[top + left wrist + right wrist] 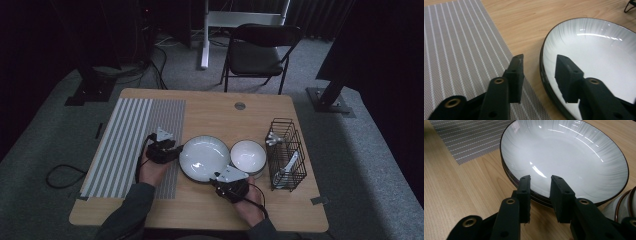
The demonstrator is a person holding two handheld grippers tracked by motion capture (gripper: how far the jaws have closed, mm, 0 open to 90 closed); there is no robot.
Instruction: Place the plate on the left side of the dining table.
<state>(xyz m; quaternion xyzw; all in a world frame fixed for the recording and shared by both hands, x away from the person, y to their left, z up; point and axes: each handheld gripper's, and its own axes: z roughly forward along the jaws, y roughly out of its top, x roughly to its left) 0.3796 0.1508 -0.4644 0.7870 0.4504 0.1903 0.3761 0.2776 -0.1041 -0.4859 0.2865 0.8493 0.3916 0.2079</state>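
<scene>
High view: the plate is sitting mid-tabletop between a striped mat and a bowl, with the left tongs and right tongs flanking opposite rims, probably for a balanced two-sided lift. Left gripper view: the left tongs are straddling the plate's rim, one jaw outside, one inside, parted and not pressing. Right gripper view: the right tongs are bracketing the near rim of the plate, narrowly apart, not visibly clamped.

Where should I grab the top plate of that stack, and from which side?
Grip the top plate by its raised dark rim, from two sides: the left gripper at its left edge, the right gripper at the near edge. The shallow, flared rim likely suits a straddling pinch.
</scene>
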